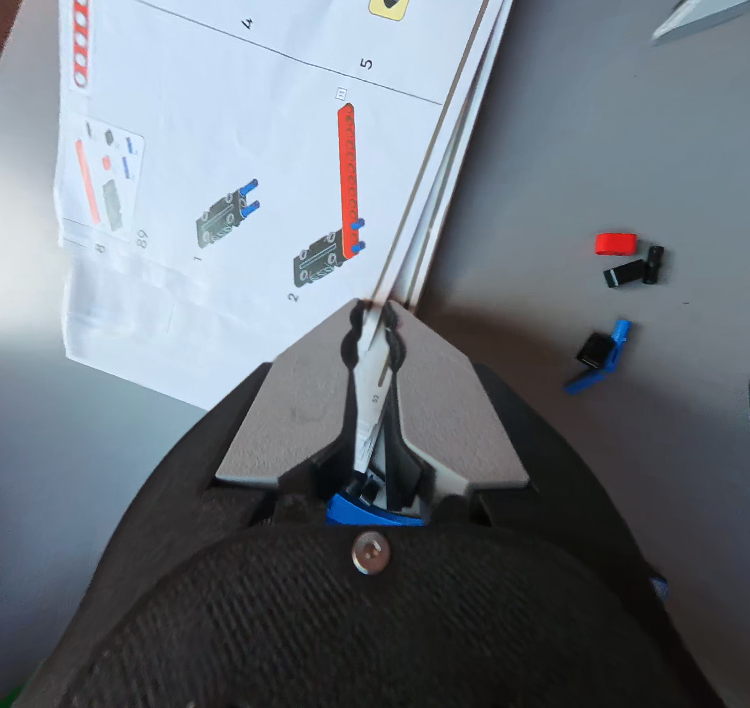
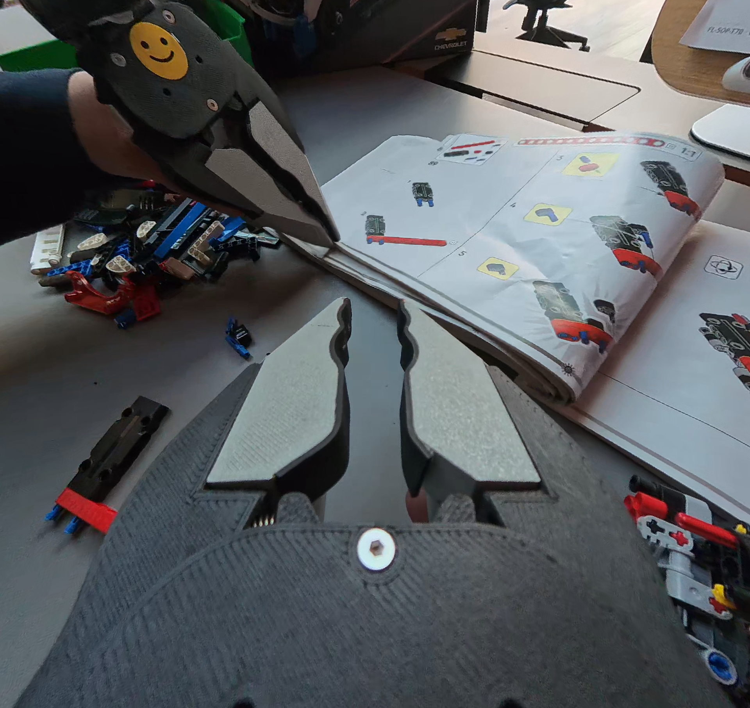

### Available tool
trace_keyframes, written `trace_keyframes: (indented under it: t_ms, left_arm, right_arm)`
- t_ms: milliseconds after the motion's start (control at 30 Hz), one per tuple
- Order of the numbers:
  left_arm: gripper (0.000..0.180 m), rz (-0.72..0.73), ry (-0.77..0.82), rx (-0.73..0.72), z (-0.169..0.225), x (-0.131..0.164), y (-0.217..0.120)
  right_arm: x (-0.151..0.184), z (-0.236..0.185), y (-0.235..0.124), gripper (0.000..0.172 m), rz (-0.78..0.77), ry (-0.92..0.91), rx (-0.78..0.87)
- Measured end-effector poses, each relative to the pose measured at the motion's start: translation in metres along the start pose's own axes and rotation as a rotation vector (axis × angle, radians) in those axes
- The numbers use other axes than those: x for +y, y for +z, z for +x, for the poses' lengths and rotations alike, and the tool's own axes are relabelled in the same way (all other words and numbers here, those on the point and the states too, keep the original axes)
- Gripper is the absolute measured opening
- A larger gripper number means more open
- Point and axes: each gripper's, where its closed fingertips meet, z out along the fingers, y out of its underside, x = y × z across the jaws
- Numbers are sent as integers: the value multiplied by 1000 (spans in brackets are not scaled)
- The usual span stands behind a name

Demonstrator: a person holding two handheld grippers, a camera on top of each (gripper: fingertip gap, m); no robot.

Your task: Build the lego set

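The left gripper (image 1: 372,306) has its fingers clamped on the booklet's (image 1: 251,128) page edges. The right gripper (image 2: 374,307) hovers over the tabletop (image 2: 203,364), fingers apart and bare, beside the booklet.

A white paper instruction booklet (image 2: 527,242) with smooth, slightly creased, faintly sheened pages lies on a smooth matt grey tabletop (image 2: 182,364). The left gripper (image 1: 373,307) clamps the pages' edge between rough, layered matt black plastic fingers with grainy grey faces. The right gripper (image 2: 374,311) has the same ridged plastic and a shiny metal screw (image 2: 376,549). Loose glossy plastic building pieces (image 2: 142,250) lie nearby.
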Motion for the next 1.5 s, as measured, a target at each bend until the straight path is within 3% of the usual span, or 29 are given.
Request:
trace_keyframes:
  t_ms: [33,300,600,667,867,933,1067,1133,1300,1400,1500]
  left_arm:
    - [1,2,-2,0,-1,0,1]
    - [0,-7,-17,-76,-12,7,-5]
    - [0,25,-107,-105,6,14,-22]
    - [0,19,-125,-111,10,17,-24]
    - [0,-7,-163,-108,17,26,-24]
    - [0,-3,-178,-90,20,28,-25]
    - [0,-29,-206,-64,19,30,-29]
    - [0,-10,-218,-52,15,20,-35]
    - [0,83,-201,-43,2,-39,-41]
    - [0,85,-173,-70,-14,-67,-17]
    - [0,21,-177,-82,-31,-75,22]
  right_arm:
    - [0,0,0,19,1,-1,-1]
    - [1,0,1,19,-10,-20,11]
    - [-18,42,3,12,-25,-125,342]
    - [-16,51,12,0,-105,-176,429]
    - [-12,93,36,0,-266,-290,673]
    - [7,100,44,0,-363,-282,667]
    - [13,95,52,0,-373,-277,596]
    - [16,91,55,0,-343,-220,539]
    - [17,86,56,0,-303,-113,433]
    - [17,85,57,0,-303,-105,414]
    - [18,84,57,0,-306,-111,400]
